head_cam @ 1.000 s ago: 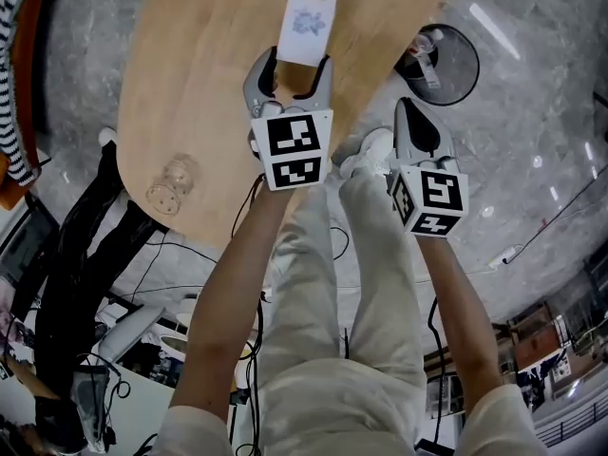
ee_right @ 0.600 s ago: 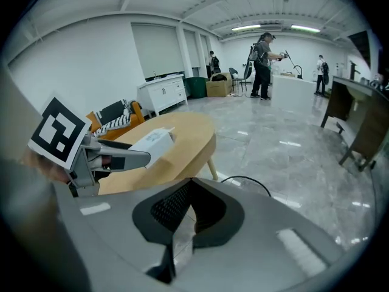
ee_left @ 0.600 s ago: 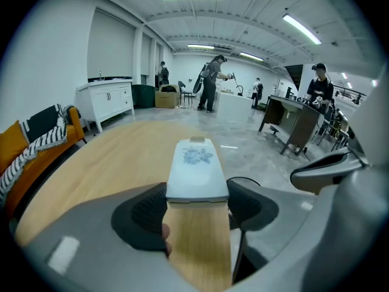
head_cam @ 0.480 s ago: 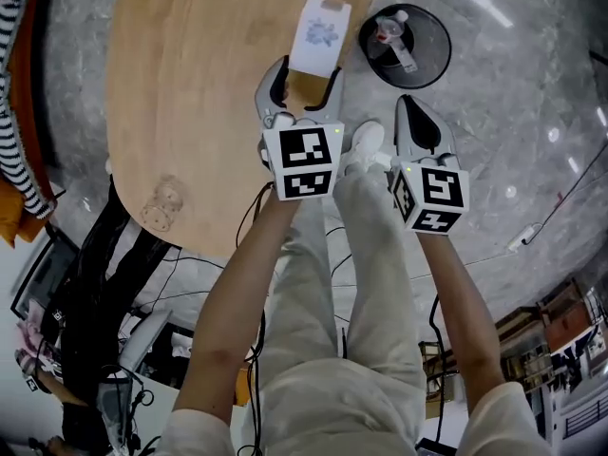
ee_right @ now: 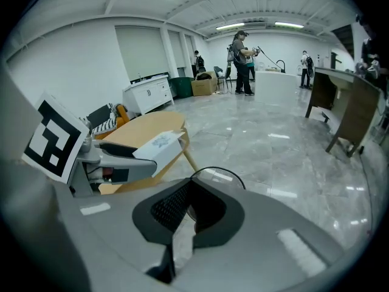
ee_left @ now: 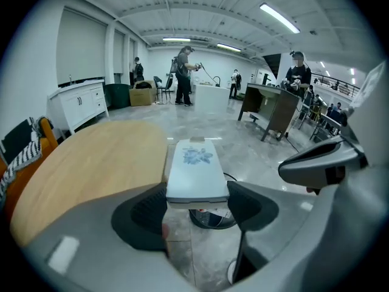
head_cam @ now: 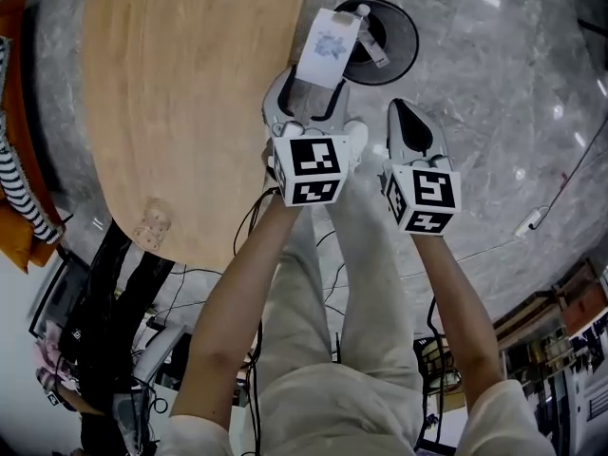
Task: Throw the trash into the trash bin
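White pack (ee_left: 196, 169) between left gripper's (ee_left: 197, 194) fingers (ee_left: 143, 212)

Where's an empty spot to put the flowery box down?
The wooden table is almost all bare; only a clear object sits near its edge. The grey floor right of the trash bin is open too. Below the table edge, cables and gear crowd the floor.

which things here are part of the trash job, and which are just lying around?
Part of the job:
- white box, clamped in the left gripper
- black trash bin on the floor just beyond it

Lying about:
- wooden table
- small clear thing on the table, too blurred to name
- right gripper, shut and empty
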